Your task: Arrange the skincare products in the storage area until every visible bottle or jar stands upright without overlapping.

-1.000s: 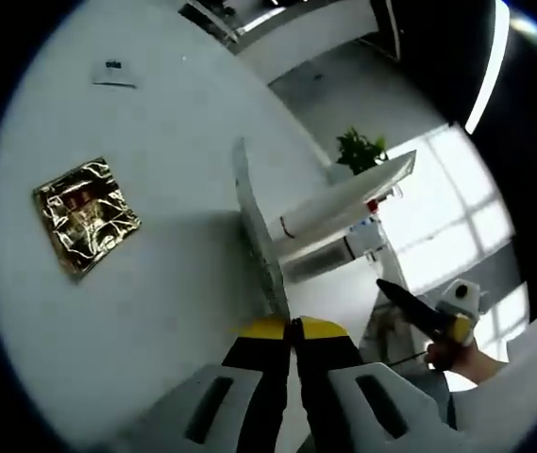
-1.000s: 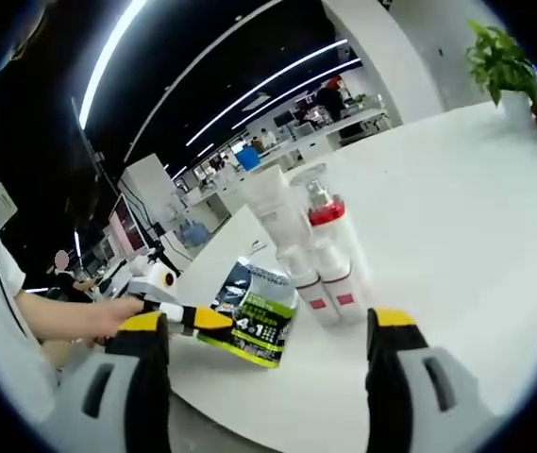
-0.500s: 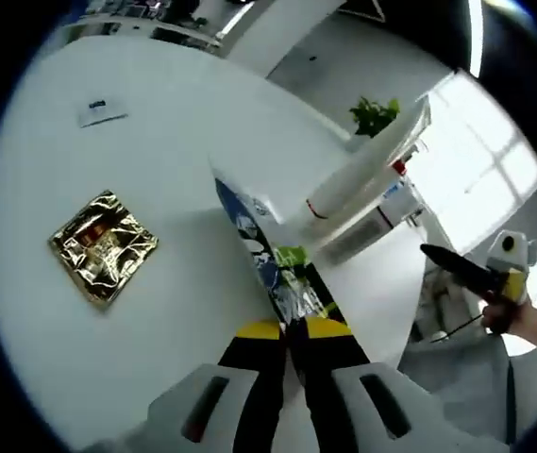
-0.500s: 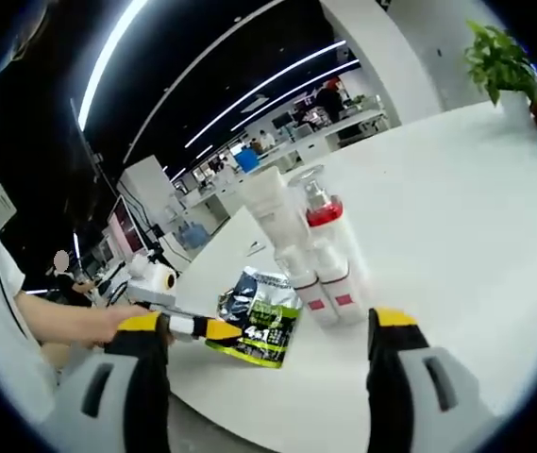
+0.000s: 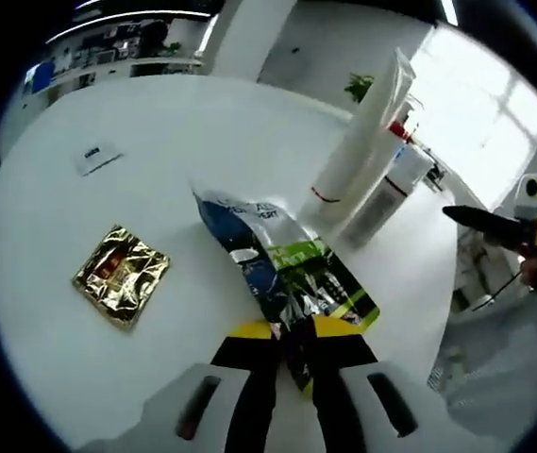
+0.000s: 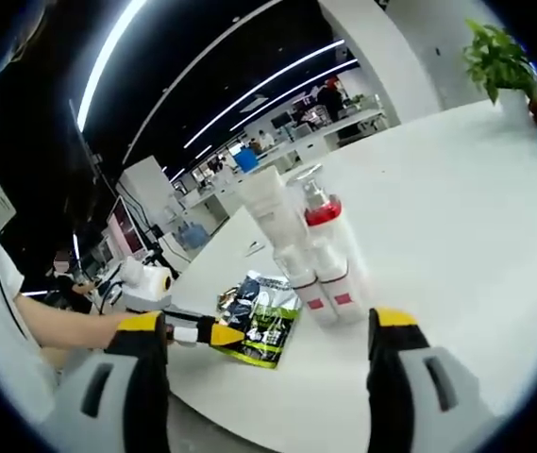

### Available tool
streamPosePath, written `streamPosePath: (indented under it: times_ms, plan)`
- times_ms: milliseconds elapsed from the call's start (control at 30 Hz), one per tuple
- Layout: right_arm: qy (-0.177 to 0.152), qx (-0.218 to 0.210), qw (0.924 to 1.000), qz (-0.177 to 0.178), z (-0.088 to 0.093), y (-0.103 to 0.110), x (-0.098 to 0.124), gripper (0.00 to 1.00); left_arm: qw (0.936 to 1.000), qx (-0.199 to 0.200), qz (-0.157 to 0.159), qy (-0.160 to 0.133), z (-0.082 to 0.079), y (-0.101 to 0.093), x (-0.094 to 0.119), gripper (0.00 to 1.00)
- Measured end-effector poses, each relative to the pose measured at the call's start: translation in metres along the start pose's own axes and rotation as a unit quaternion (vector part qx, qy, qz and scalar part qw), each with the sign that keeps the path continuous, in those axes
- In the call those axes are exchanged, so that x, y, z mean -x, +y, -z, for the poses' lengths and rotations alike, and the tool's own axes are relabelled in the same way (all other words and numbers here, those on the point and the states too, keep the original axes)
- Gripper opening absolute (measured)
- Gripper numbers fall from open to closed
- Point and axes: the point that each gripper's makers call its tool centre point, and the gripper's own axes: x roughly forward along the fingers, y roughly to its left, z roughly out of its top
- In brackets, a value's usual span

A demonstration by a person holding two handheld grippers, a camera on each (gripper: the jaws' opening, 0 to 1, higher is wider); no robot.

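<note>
The left gripper [image 5: 292,332] pinches the near edge of a blue-and-green sachet [image 5: 282,274], its jaws pressed flat on the foil; in the right gripper view the sachet [image 6: 263,321] lies low over the white table [image 6: 457,217], just beside the standing tube [image 6: 270,215] and the red-collared bottle [image 6: 329,241]. The right gripper [image 6: 263,344] hangs with jaws spread wide, holding nothing, apart from the group. A gold packet [image 5: 122,274] lies flat, well apart. To do this step well, the sachet should probably be set down clear of the upright bottles, without overlapping them, and released only once it rests steadily; a sideways sweep could topple the tall tube.
</note>
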Motion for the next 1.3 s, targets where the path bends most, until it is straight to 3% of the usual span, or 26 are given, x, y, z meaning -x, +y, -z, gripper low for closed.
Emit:
streamPosePath:
  times_ms: [233, 333, 567, 733, 900, 1100, 1300]
  plan:
    - [0.001, -0.001, 1.0000, 0.000, 0.001, 0.000, 0.000, 0.88, 0.9994, -0.025, -0.021, 0.006, 0.002, 0.004, 0.005, 0.16]
    - [0.001, -0.001, 1.0000, 0.000, 0.001, 0.000, 0.000, 0.88, 0.9978, -0.054, -0.036, 0.013, 0.004, 0.006, 0.008, 0.19]
    - [0.001, -0.002, 1.0000, 0.000, 0.001, 0.000, 0.000, 0.88, 0.9872, -0.135, -0.077, 0.033, 0.001, 0.020, 0.016, 0.37]
    - [0.003, -0.003, 1.0000, -0.001, 0.001, 0.000, 0.000, 0.88, 0.9788, -0.192, -0.068, 0.024, -0.014, 0.014, 0.014, 0.47]
    - [0.003, -0.004, 1.0000, 0.000, 0.001, 0.000, 0.000, 0.88, 0.9699, -0.237, -0.043, 0.037, -0.012, 0.003, 0.000, 0.51]
    - [0.003, -0.004, 1.0000, 0.002, 0.001, -0.001, 0.000, 0.88, 0.9693, -0.236, -0.035, 0.060, -0.002, 0.002, -0.014, 0.54]
    - [0.004, -0.004, 1.0000, 0.004, 0.002, -0.002, 0.000, 0.89, 0.9700, -0.233, -0.035, 0.058, -0.004, 0.004, -0.016, 0.56]
